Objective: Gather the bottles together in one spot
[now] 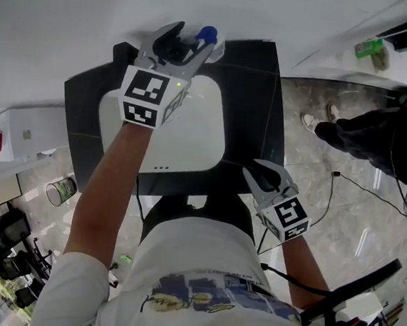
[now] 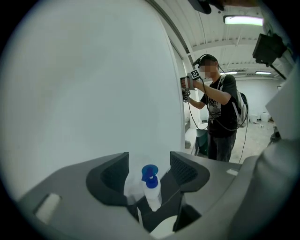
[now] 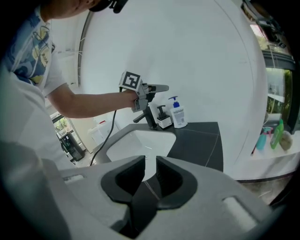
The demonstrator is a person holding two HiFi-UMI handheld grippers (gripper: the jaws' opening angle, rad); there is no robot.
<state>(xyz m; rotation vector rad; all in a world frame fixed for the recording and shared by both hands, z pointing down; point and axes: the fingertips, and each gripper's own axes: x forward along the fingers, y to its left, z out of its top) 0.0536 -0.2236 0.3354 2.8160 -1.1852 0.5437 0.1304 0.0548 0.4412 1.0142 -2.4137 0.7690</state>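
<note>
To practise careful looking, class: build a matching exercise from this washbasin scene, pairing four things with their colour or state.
Things:
1. bottle pump head
2. sink
3. counter
4. left gripper

Colour or state:
a. black
b. jaws wide apart
c. white
d. blue

Pairs: 1-d, 2-c, 3-a, 4-b

White T-shirt with blue-yellow print; grey left gripper and right gripper bear black-and-white marker cubes.
</note>
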